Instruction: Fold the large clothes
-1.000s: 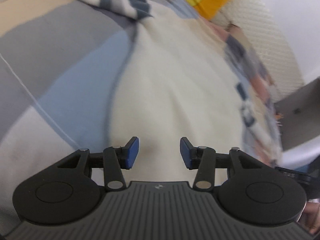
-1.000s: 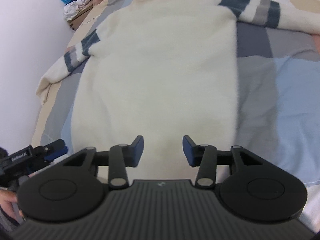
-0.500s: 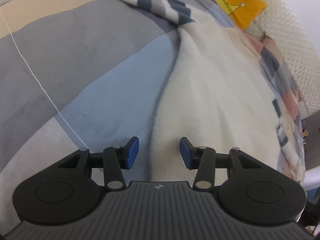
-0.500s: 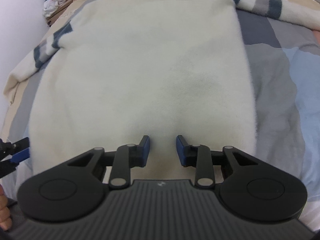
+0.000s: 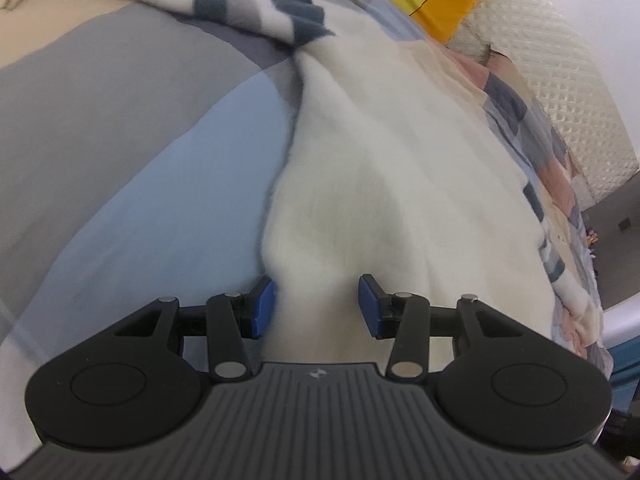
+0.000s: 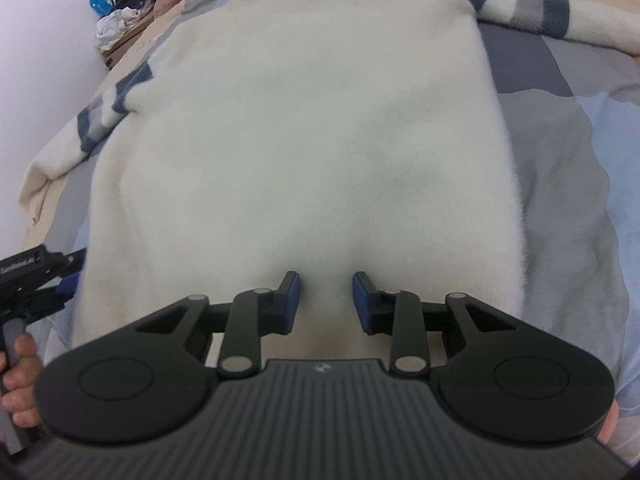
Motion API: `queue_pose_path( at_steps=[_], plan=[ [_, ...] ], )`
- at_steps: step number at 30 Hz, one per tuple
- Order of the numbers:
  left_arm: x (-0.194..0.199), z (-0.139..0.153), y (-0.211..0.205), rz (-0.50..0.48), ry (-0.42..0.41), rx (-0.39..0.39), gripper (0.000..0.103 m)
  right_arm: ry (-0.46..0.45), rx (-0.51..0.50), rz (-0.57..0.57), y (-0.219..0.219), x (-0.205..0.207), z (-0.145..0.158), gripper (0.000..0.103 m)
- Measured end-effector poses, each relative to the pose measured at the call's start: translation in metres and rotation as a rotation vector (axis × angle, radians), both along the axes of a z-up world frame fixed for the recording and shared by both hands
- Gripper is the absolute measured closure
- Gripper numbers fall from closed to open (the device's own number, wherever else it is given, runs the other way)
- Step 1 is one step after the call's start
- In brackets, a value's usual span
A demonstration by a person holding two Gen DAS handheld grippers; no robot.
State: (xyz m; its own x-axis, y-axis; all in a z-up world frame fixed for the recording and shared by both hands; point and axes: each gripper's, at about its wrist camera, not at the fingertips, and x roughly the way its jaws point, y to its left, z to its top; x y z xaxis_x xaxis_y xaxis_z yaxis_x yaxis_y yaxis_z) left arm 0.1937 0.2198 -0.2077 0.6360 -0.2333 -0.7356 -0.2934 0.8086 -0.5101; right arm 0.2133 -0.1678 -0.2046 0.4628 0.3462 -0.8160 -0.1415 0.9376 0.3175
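Fluffy cream sweater with grey-blue striped sleeves lies flat on the patchwork bedspread. At its near hem, the left gripper straddles a raised fold, jaws half apart; the right gripper, jaws narrow, straddles the hem, grip unclear.

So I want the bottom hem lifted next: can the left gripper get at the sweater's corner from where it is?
Probably yes. The left gripper has its jaws open astride a raised ridge of the cream sweater at its edge, and nothing lies between them but the fabric.
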Motion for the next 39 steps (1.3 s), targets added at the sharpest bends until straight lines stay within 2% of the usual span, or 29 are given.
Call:
queue_pose_path(
  at_steps=[5, 9, 17, 18, 19, 21, 22, 28, 31, 39],
  plan=[
    [0.011, -0.008, 0.013, -0.031, 0.017, -0.117, 0.053, -0.001, 0.01, 0.001, 0.0, 0.0, -0.001, 0.069],
    [0.005, -0.012, 0.019, -0.055, 0.138, -0.199, 0.053, 0.0, 0.027, -0.003, -0.003, 0.0, 0.0, 0.07],
    [-0.029, 0.002, -0.004, -0.116, 0.251, -0.102, 0.054, 0.008, 0.064, -0.02, -0.008, 0.0, 0.0, 0.07],
    [-0.03, 0.002, -0.009, -0.115, 0.268, -0.084, 0.058, 0.008, 0.066, -0.021, -0.008, 0.0, 0.0, 0.069],
    [-0.03, 0.002, -0.012, -0.113, 0.283, -0.071, 0.072, 0.008, 0.067, -0.022, -0.008, 0.0, 0.0, 0.069],
    [-0.031, 0.003, -0.013, -0.097, 0.298, -0.068, 0.088, 0.007, 0.064, -0.02, -0.008, -0.001, 0.0, 0.069],
    [-0.032, 0.006, -0.012, -0.087, 0.295, -0.073, 0.091, 0.005, 0.057, -0.017, -0.009, -0.002, 0.0, 0.07],
    [-0.043, 0.039, 0.0, -0.061, 0.273, -0.05, 0.096, -0.019, -0.021, 0.032, 0.005, -0.007, 0.002, 0.07],
    [-0.045, 0.048, -0.001, -0.064, 0.304, -0.012, 0.097, -0.021, -0.032, 0.039, 0.008, -0.008, 0.002, 0.07],
    [-0.027, 0.028, -0.015, -0.095, 0.408, 0.1, 0.097, -0.007, -0.031, 0.035, 0.008, -0.008, 0.001, 0.07]
  ],
)
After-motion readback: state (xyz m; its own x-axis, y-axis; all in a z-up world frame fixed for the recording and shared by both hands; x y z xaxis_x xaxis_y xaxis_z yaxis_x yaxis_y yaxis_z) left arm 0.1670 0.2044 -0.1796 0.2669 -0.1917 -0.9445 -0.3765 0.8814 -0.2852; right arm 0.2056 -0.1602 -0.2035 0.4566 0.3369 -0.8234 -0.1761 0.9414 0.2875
